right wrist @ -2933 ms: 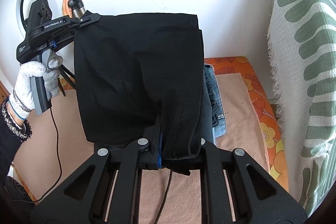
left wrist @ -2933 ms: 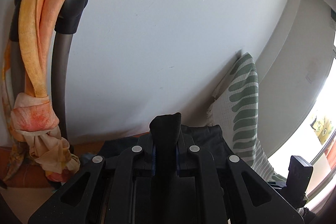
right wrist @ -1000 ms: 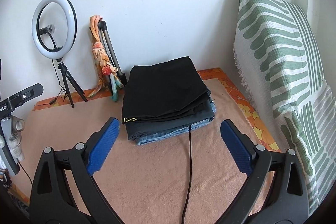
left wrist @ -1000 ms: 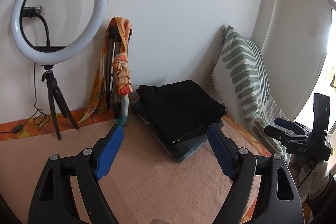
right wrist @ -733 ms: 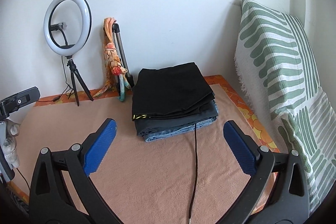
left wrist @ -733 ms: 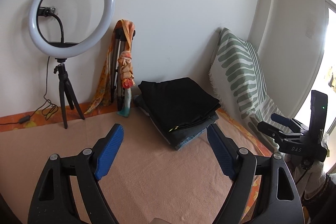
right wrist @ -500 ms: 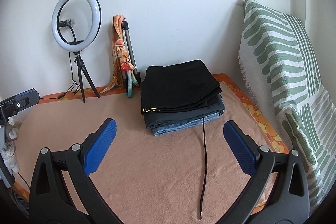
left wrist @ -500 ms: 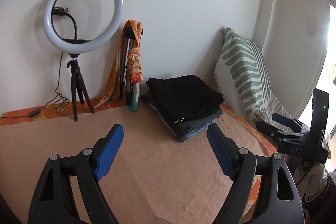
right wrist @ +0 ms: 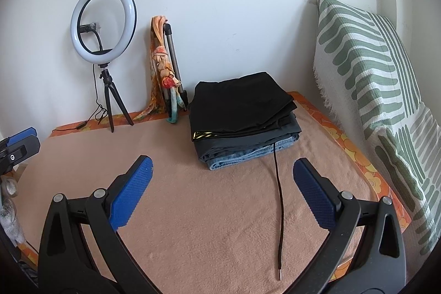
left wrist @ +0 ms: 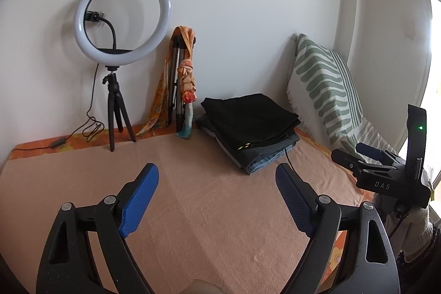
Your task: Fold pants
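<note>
Pants (right wrist: 239,104), folded black, top a clothes stack (right wrist: 248,145) on the peach blanket (right wrist: 206,211) near the wall. "DAS" is printed on the right gripper (left wrist: 383,185). Both grippers, left (left wrist: 216,197) too, hover level over the blanket, jaws wide, holding nothing.

The left gripper (left wrist: 217,185) and right gripper (right wrist: 222,178) share black, triangle-cutout frames, silver screws and textured blue pads (right wrist: 131,192). The right one's body reads "DAS", with a green light.
</note>
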`<action>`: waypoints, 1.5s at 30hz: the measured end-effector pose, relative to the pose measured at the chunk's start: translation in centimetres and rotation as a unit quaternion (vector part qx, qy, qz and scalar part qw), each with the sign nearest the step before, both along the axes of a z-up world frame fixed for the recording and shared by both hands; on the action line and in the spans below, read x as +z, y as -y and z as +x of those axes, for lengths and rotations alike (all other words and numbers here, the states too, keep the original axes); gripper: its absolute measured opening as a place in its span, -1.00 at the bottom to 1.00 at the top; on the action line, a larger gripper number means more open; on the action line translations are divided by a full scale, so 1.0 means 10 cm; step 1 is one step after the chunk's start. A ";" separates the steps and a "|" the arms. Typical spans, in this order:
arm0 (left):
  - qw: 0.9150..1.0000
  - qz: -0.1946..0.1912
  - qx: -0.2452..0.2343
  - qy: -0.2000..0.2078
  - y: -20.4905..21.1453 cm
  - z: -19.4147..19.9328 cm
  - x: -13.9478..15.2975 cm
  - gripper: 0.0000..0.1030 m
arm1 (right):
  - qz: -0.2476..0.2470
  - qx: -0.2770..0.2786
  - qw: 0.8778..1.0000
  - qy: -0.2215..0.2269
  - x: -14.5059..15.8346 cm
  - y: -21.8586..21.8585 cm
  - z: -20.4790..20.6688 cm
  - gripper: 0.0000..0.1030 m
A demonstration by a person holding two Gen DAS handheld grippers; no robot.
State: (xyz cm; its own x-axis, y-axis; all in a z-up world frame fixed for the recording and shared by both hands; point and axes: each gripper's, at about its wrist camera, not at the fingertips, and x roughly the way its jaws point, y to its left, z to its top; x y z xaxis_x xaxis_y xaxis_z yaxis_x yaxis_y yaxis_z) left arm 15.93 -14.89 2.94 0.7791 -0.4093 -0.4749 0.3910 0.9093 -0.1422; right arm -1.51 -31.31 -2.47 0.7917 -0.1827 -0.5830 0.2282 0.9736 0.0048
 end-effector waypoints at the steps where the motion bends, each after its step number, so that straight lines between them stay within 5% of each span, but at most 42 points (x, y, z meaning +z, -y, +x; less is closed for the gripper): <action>1: 1.000 0.006 0.004 0.001 0.00 0.00 -0.01 0.69 | 0.002 -0.001 1.000 0.001 -0.02 0.00 0.00 1.00; 11: 0.999 0.033 0.024 0.008 0.01 -0.04 -0.05 0.77 | 0.016 -0.011 1.000 -0.001 -0.11 0.06 0.02 1.00; 45: 0.999 0.037 0.018 0.020 0.03 -0.12 -0.03 0.78 | 0.023 -0.017 1.000 -0.004 -0.15 0.08 0.05 1.00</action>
